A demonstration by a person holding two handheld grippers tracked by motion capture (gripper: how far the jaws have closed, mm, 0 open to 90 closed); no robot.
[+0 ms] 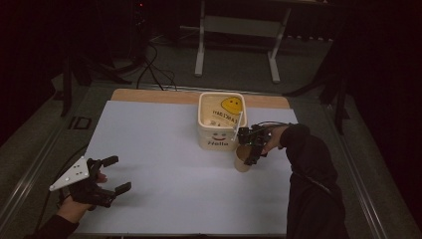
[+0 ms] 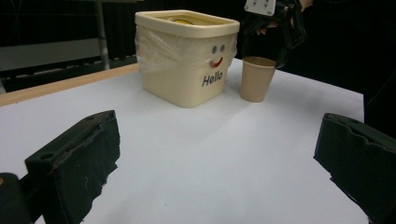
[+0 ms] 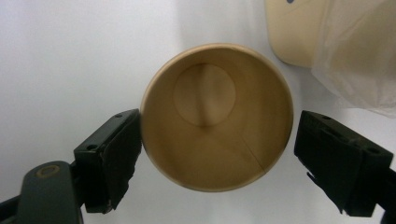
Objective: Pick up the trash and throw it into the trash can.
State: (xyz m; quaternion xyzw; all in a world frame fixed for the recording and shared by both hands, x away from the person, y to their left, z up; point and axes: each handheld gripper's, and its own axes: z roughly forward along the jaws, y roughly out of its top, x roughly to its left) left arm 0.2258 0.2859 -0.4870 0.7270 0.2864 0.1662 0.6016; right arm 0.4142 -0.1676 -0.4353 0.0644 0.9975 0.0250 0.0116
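- In the high view the right gripper [image 1: 253, 145] covers part of the paper cup [image 1: 242, 160] rim, so contact cannot be told there.
- The cream bin [image 3: 299, 32] is cut off by the top edge of the right gripper view.
- What lies inside the bin is too dim to tell.
- The left gripper [image 2: 217, 163] jaws run off the bottom edge.

Room lying dim and grainy, white table sheet [image 1: 159, 149] catching soft overhead light, surroundings sinking into black, close jaws blurring.
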